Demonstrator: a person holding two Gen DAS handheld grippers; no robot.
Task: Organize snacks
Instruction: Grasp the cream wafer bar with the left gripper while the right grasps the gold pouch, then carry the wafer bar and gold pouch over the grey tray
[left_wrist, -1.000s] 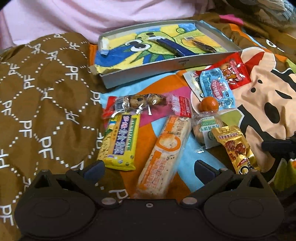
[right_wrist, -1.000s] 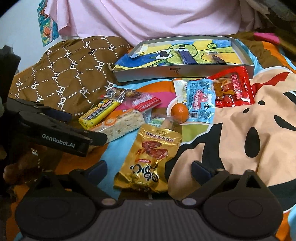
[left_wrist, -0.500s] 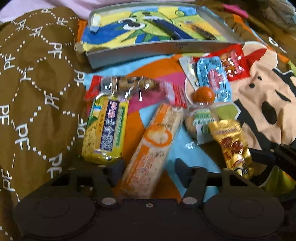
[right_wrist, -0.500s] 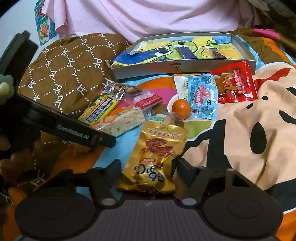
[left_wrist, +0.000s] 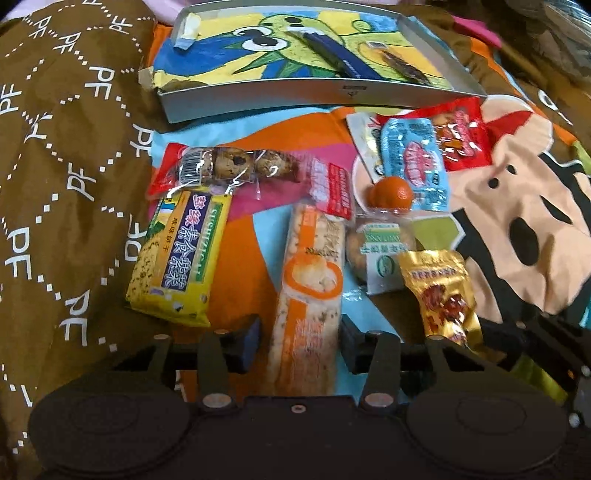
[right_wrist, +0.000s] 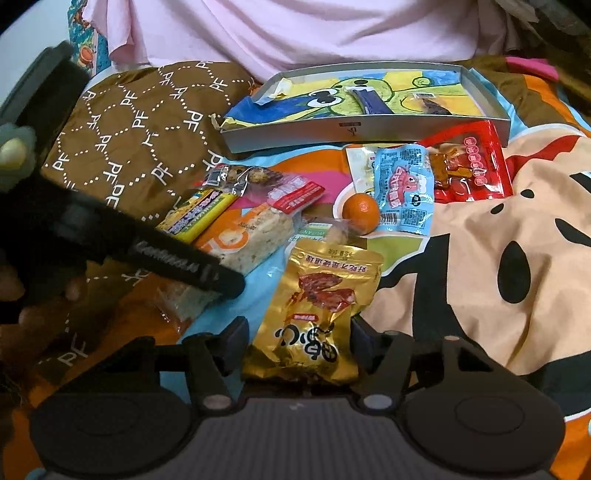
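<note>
Your left claw (left_wrist: 299, 330) has just been closing, with the near end of the orange rice bar (left_wrist: 310, 280) between its jaws. They stand a good way in but not home: a sliver of cloth shows beside the left pad, so the bar is not yet gripped. The bar's long axis runs straight ahead from the claw, so the jaws span its narrow width, which is what the pick-up depends on. Ahead and to the left of this claw lies the yellow cracker pack (left_wrist: 181, 254), and beyond it the cookie pack (left_wrist: 236, 166) lies crosswise. Farther ahead is the grey tray (left_wrist: 295, 94).

Your right claw (right_wrist: 299, 332) is about half open around the bottom of the gold pouch (right_wrist: 321, 302). Its pads look to be against both side edges, so I judge it held. The pouch also runs lengthwise away from the claw. Each claw is nearest its own item.

Count: one tray, holding two small dark things and none of the nine loose snacks. Those are the four named above, one round cake (left_wrist: 380, 247), one orange (right_wrist: 360, 214), one white packet (left_wrist: 364, 133), one blue packet (right_wrist: 404, 192) and one red packet (right_wrist: 469, 162), all ahead and right of the right claw.
</note>
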